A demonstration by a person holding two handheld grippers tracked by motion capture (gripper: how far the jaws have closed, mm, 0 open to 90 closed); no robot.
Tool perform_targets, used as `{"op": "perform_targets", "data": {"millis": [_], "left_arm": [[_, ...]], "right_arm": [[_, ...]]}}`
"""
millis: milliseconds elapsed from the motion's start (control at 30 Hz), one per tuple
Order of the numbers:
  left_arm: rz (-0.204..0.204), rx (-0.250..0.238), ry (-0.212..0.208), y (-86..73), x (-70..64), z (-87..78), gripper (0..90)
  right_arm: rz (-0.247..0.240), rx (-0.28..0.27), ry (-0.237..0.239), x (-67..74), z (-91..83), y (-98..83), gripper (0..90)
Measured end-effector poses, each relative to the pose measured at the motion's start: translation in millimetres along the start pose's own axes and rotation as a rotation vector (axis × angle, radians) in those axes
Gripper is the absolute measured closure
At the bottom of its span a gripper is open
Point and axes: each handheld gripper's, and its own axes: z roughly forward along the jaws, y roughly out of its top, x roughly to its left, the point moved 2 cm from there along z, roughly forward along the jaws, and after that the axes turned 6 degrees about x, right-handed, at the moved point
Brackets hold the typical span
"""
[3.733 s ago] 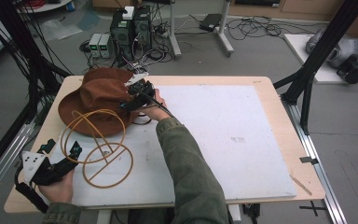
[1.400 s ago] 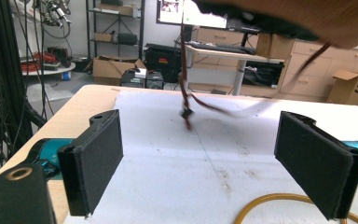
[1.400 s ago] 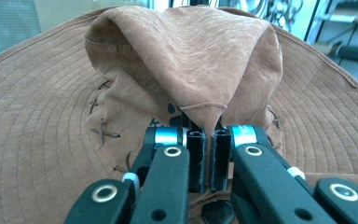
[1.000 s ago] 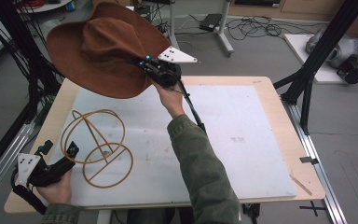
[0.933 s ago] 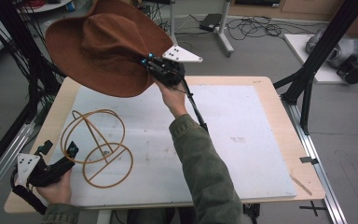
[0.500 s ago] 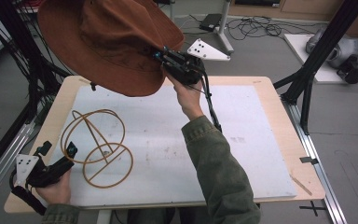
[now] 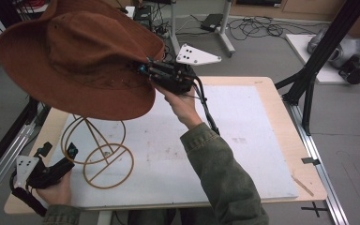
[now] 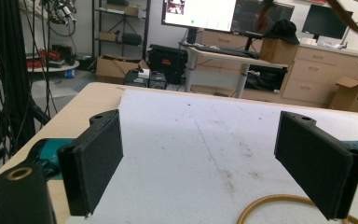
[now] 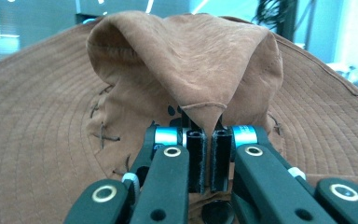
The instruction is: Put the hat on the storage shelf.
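Right hand-held gripper (image 7: 143,70) is pinching the brown hat (image 7: 75,56) by its crown, holding it above the wire stand (image 7: 98,150) on the bench (image 7: 272,122). Left hand-held gripper (image 8: 205,158), jaws spread, is waiting beside the stand base. Next: centring the crown and lowering.

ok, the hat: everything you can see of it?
The hat is brown, suede-like, with a wide brim in stitched rings, cross-stitches round the crown and a small paw print. It hangs tilted in the air above the wire stand, apart from it. The right gripper pinches a fold of the crown; nothing else touches it.
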Motion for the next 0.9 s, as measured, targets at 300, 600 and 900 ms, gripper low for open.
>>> {"op": "perform_targets", "data": {"millis": [300, 600, 900], "left_arm": [[-0.003, -0.002, 0.005, 0.3, 2.3, -0.9, 15.5], [-0.001, -0.003, 0.008, 0.3, 3.1, -3.7, 15.5], [0.003, 0.000, 0.008, -0.1, 4.0, -3.3, 15.5]], "right_arm": [[-0.036, 0.100, 0.120, 27.7, 16.5, -9.9, 88.4], [-0.010, 0.149, 0.159, 48.7, 24.7, -43.1, 88.3], [0.023, 0.142, 0.173, 55.9, 15.4, -68.1, 88.2]]}}
